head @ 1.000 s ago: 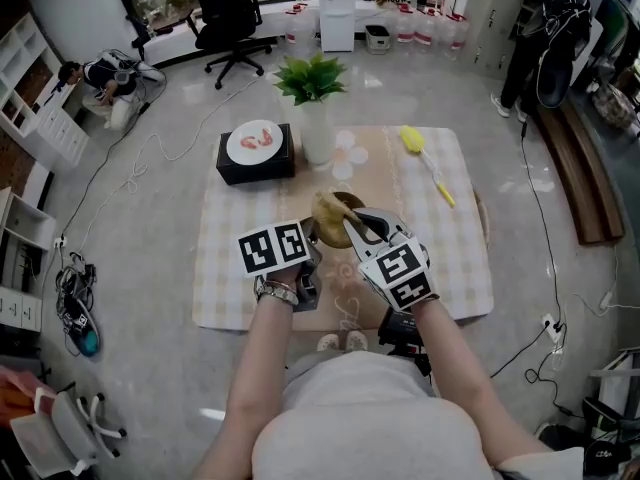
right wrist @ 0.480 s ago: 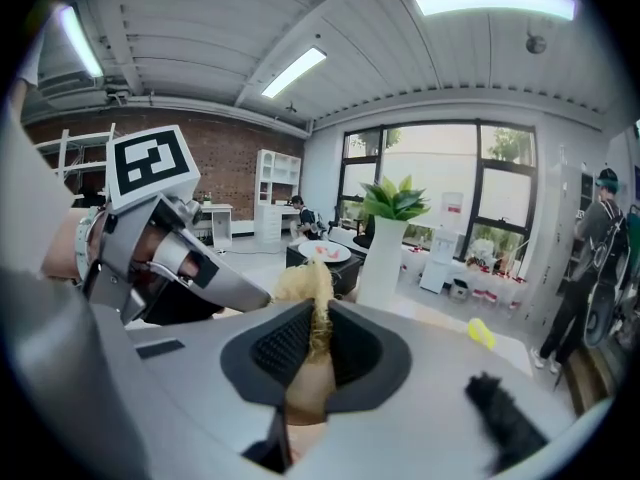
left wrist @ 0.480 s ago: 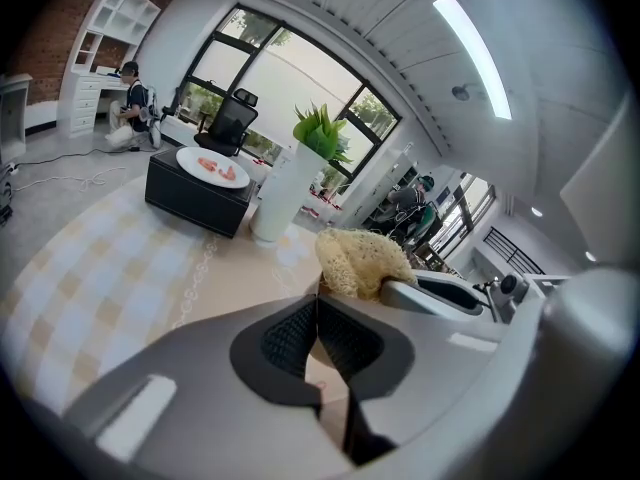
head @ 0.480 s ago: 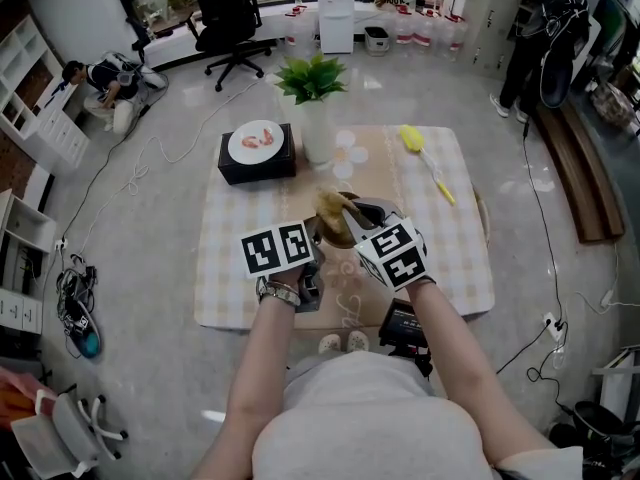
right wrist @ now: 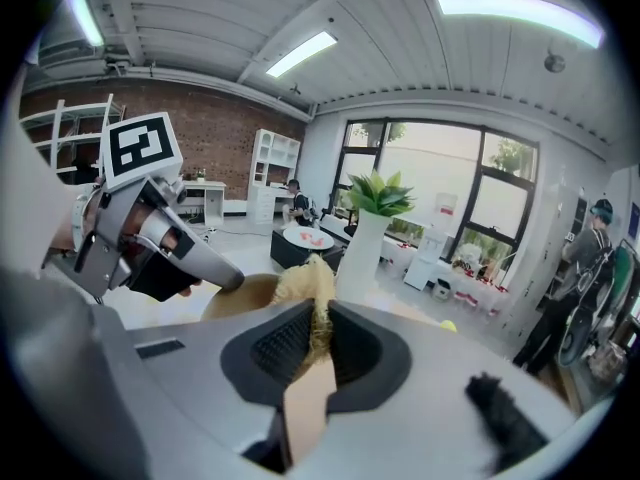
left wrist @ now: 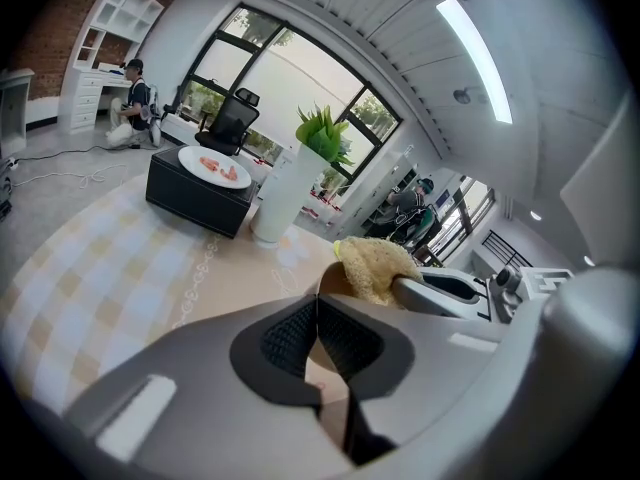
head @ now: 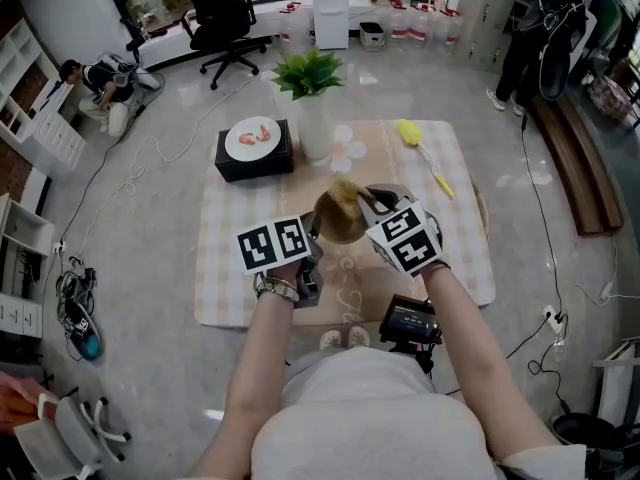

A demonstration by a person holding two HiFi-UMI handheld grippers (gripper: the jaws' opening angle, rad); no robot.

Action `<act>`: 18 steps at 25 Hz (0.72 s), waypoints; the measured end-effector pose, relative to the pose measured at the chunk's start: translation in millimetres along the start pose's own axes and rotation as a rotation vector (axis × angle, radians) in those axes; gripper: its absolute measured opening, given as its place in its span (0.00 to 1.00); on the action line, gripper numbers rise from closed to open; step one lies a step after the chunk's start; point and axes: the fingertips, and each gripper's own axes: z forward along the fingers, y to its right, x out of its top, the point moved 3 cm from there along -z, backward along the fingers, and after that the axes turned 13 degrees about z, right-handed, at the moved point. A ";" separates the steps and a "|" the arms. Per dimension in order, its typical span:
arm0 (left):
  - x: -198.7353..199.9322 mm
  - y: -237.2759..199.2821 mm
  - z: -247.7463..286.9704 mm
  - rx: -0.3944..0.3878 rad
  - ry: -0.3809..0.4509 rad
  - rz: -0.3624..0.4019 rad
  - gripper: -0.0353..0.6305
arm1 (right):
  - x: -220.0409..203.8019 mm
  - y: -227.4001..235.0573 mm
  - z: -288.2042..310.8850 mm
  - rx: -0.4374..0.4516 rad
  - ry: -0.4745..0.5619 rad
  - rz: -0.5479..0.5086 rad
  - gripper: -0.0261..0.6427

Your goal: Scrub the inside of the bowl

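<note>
A brown bowl (head: 336,222) is held tilted above the checked cloth (head: 228,268). My left gripper (head: 313,232) is shut on its near-left rim; in the left gripper view the rim (left wrist: 328,280) runs between the closed pads. My right gripper (head: 362,202) is shut on a yellowish scrubbing sponge (head: 345,192), which rests inside the bowl near its far rim. In the right gripper view the sponge (right wrist: 309,286) sticks out of the jaws against the bowl (right wrist: 240,294), and the left gripper (right wrist: 226,281) pinches the rim from the left.
At the back left, a black box (head: 256,158) carries a white plate (head: 253,138) of shrimp. Beside it stands a white vase with a green plant (head: 313,120). A yellow brush (head: 421,152) lies at the back right. A black device (head: 410,320) sits below the table's front edge.
My right gripper has pushed the sponge farther across the bowl, toward its far rim. The left gripper and bowl have barely shifted.
</note>
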 end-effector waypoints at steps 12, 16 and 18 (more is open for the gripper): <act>9.9 -4.4 -2.1 -0.008 0.048 -0.016 0.07 | -24.9 2.6 -24.6 0.114 -0.130 0.026 0.10; 10.1 -3.8 -2.2 -0.008 0.055 -0.016 0.07 | -28.9 -2.7 -27.3 0.187 -0.156 0.103 0.10; 10.2 -3.4 -3.1 -0.007 0.059 -0.017 0.07 | -31.2 -7.1 -27.3 0.216 -0.171 0.130 0.10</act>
